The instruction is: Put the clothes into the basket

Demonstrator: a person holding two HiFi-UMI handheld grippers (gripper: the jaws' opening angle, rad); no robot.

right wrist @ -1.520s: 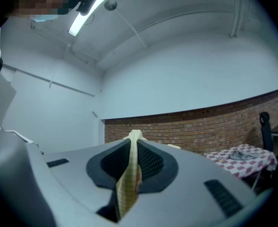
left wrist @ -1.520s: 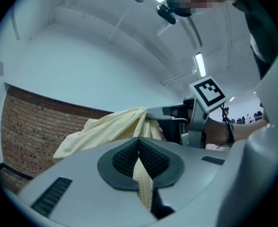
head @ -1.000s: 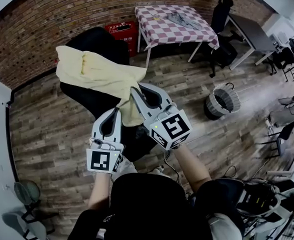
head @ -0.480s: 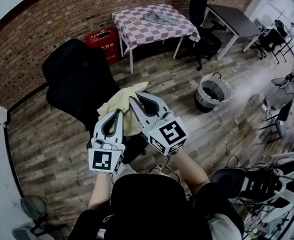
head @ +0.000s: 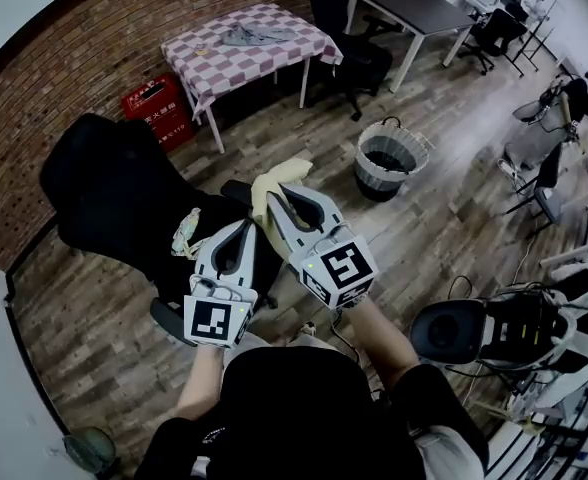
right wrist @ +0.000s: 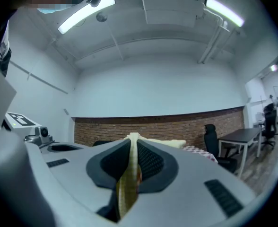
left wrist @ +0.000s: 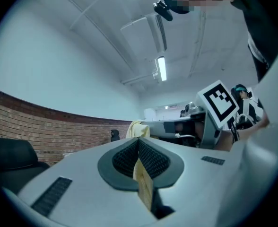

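Note:
A pale yellow garment (head: 278, 175) is bunched up between my two grippers, which sit side by side in front of me. My left gripper (head: 241, 228) is shut on a fold of it (left wrist: 144, 186), and a small end (head: 185, 235) hangs at its left. My right gripper (head: 266, 192) is shut on another fold (right wrist: 128, 176), with cloth sticking out past its tips. The grey woven basket (head: 388, 158) stands on the wooden floor to the upper right, apart from both grippers. Its inside looks dark.
A black office chair (head: 109, 193) stands just left of the grippers. At the back, a checked table (head: 274, 48) carries a grey garment (head: 257, 35), with a red crate (head: 154, 106) beside it. Desks and chairs (head: 494, 328) stand along the right.
The yellow garment, spread over the black chair a second ago, is now bunched at the jaws and off the chair. Both grippers have swung right with it, and the basket is nearer.

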